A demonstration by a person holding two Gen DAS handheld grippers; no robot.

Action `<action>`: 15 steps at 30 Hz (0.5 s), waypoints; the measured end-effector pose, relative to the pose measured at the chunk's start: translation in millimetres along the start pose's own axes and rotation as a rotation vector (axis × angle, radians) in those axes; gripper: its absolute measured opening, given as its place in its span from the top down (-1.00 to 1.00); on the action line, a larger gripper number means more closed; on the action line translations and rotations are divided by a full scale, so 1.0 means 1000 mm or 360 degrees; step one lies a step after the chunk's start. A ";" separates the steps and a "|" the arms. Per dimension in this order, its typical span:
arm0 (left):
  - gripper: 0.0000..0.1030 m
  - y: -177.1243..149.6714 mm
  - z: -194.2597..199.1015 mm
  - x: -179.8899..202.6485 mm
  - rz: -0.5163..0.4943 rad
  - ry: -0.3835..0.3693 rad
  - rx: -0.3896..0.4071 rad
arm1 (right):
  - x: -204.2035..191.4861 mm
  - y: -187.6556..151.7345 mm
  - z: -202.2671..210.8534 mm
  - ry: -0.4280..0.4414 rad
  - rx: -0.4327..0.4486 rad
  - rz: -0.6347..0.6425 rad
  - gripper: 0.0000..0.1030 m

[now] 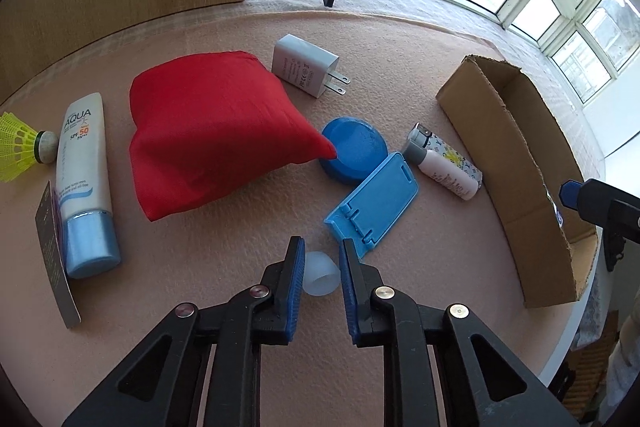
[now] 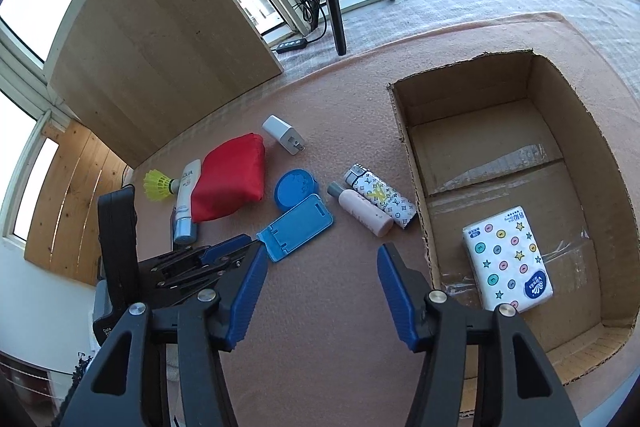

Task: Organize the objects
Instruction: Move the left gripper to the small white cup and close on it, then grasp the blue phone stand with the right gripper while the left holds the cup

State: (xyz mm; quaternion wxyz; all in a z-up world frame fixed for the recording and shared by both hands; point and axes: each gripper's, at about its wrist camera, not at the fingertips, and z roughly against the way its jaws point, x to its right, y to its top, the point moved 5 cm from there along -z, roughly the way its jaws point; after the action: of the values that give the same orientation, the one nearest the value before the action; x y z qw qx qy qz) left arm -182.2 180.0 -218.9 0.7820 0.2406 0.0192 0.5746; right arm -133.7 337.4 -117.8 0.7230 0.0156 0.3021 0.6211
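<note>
In the lower centre of the left wrist view, a small translucent white cap lies on its side on the desk, directly between the left gripper and its two blue-padded fingers. The fingers stand narrow around it; whether the pads already touch it I cannot tell. The cap's open mouth faces down-frame toward the camera, so its short axis runs along the fingers and a squeeze would fall across its round wall. It looks like soft, smooth plastic or silicone, likely to deform or slip. Just above and right of it lies a hard blue plastic phone stand, very near the right-hand finger, which a closing move could nudge. The right gripper hovers with fingers wide and empty in the lower centre of its own view, so the left is much the nearer. The cardboard box, matte and rough-edged, fills that view's right side with a glossy tissue pack in it.
</note>
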 end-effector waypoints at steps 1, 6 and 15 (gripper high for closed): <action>0.68 -0.002 0.001 -0.002 0.0007 -0.0002 0.0001 | -0.002 0.000 -0.002 -0.0001 -0.0003 0.0005 -0.04; 0.71 -0.023 0.012 -0.017 0.0033 0.0011 -0.0008 | -0.011 0.001 -0.013 -0.0010 -0.0035 0.0049 -0.04; 0.71 -0.042 0.052 -0.034 0.0074 0.0029 0.0092 | -0.044 0.018 -0.062 -0.0133 -0.0150 0.0293 0.09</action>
State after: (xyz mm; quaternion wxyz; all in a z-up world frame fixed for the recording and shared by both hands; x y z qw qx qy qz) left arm -140.1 121.6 -197.8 0.7609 0.2582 0.0374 0.5941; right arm -180.1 280.2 -142.7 0.6748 0.0351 0.2394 0.6972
